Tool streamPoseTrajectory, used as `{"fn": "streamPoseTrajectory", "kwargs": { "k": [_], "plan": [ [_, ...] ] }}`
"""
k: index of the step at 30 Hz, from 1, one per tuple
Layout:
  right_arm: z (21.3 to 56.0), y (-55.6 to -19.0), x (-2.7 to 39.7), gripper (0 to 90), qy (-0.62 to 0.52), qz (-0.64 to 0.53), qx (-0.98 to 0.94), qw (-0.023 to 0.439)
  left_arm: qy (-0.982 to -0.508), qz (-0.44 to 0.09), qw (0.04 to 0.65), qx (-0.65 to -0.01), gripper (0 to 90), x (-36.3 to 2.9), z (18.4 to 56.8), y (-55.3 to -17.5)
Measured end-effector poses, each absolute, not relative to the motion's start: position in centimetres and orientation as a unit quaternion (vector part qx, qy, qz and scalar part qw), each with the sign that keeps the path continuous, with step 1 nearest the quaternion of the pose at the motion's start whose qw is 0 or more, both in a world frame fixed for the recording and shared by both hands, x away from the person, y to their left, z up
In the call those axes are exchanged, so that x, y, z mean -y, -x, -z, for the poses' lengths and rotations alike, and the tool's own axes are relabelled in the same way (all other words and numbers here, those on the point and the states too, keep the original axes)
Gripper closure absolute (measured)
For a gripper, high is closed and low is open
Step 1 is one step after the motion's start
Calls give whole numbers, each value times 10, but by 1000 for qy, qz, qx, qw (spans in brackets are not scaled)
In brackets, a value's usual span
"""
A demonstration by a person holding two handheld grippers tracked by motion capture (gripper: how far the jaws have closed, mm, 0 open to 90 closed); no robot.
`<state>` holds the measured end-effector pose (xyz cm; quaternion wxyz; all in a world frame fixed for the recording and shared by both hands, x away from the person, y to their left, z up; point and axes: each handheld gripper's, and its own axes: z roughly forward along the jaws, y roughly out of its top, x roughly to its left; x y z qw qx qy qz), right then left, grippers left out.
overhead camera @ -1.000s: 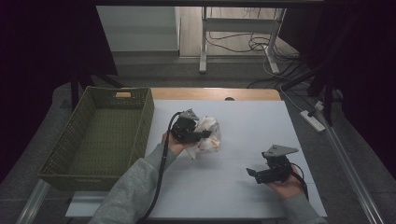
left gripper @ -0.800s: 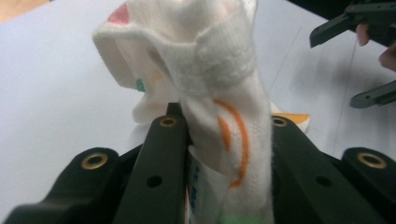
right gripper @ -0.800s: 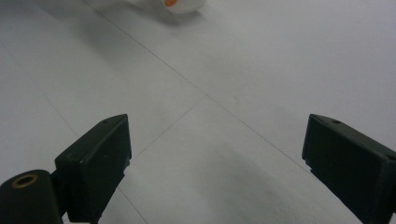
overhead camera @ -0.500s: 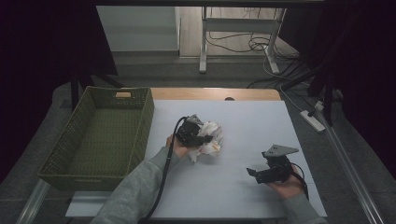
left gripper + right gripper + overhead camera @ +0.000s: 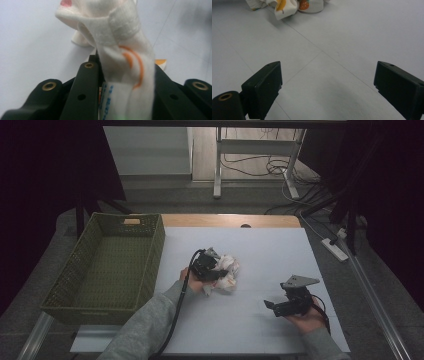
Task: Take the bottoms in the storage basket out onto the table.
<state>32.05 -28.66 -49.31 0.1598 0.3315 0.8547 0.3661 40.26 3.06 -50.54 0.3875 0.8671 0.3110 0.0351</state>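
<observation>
A crumpled white cloth (image 5: 226, 272) with orange and red fruit prints lies near the middle of the pale table. My left gripper (image 5: 216, 273) is shut on it; in the left gripper view a white fold with an orange ring print (image 5: 125, 65) is pinched between the two black jaws. My right gripper (image 5: 272, 305) rests low at the table's right front, open, nothing between its fingers (image 5: 263, 87). The right gripper view has the cloth (image 5: 287, 5) far off at its top edge.
A green woven basket (image 5: 75, 270) stands at the table's left side, nothing inside that I can see. Beyond the far edge are a metal stand and cables on the floor (image 5: 260, 165). A power strip (image 5: 335, 249) lies off the right edge.
My left gripper has shifted slightly right and toward me onto the cloth, which now bunches against it. The right gripper has stayed where it was.
</observation>
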Motion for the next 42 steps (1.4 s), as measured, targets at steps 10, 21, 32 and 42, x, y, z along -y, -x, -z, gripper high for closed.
{"fn": "streamPoseTrajectory", "kwargs": {
  "k": [10,21,32,42],
  "plan": [
    [492,-320,287,83,-331,-366,-855,160,-882,-51,365,-294,739,-18,516,-396],
    [492,-320,288,83,-332,-367,-854,160,-881,-49,367,-295,561,-19,514,-395],
    [492,-321,288,83,-331,-368,-854,161,-867,-71,387,-307,227,-23,504,-392],
    [492,-321,288,84,-331,-369,-854,160,-856,-65,408,-311,180,-32,492,-389]
  ]
}}
